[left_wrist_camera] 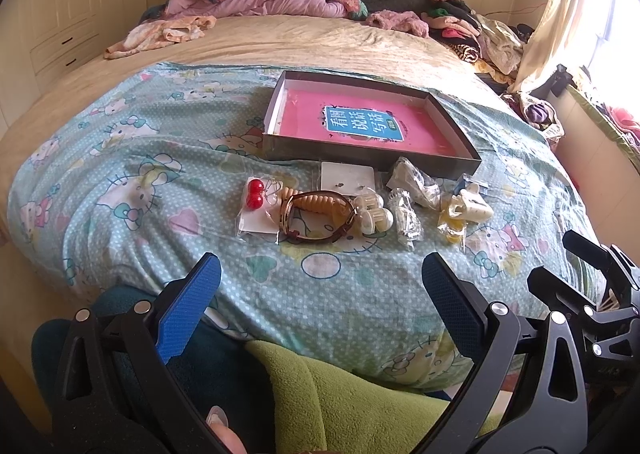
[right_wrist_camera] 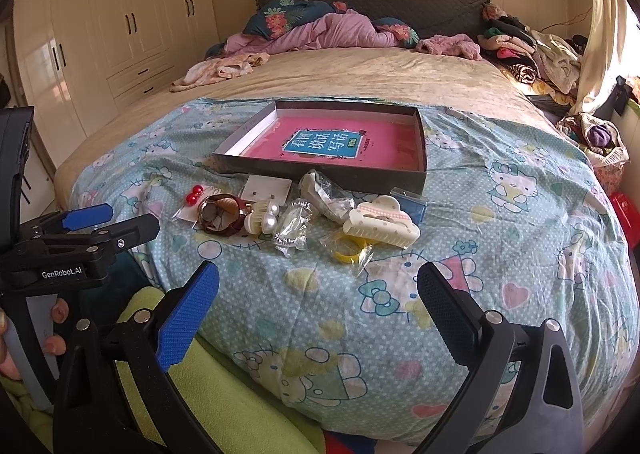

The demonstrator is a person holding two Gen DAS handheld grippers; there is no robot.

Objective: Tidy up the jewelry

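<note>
Your left tongs (left_wrist_camera: 320,306) hang low over the near edge of the bed (left_wrist_camera: 120,101), spread wide with nothing between them. Your right tongs (right_wrist_camera: 318,312) are just beside them, also spread wide and empty. Past the tips, the jewelry lies in a little row on the blue cat blanket (right_wrist_camera: 520,254). On the left are two red beads (left_wrist_camera: 255,193) on a card. Next to them is a brown watch (left_wrist_camera: 318,215) with a ridged tan piece lying across it. Then come white pearl clips (left_wrist_camera: 374,213), a shiny thing in a clear bag (left_wrist_camera: 406,219), a yellow ring (right_wrist_camera: 349,250) in a bag and a cream hair claw (right_wrist_camera: 382,223). Just behind the row sits a flat grey box (left_wrist_camera: 362,159) with a pink book (left_wrist_camera: 360,123) inside.
</note>
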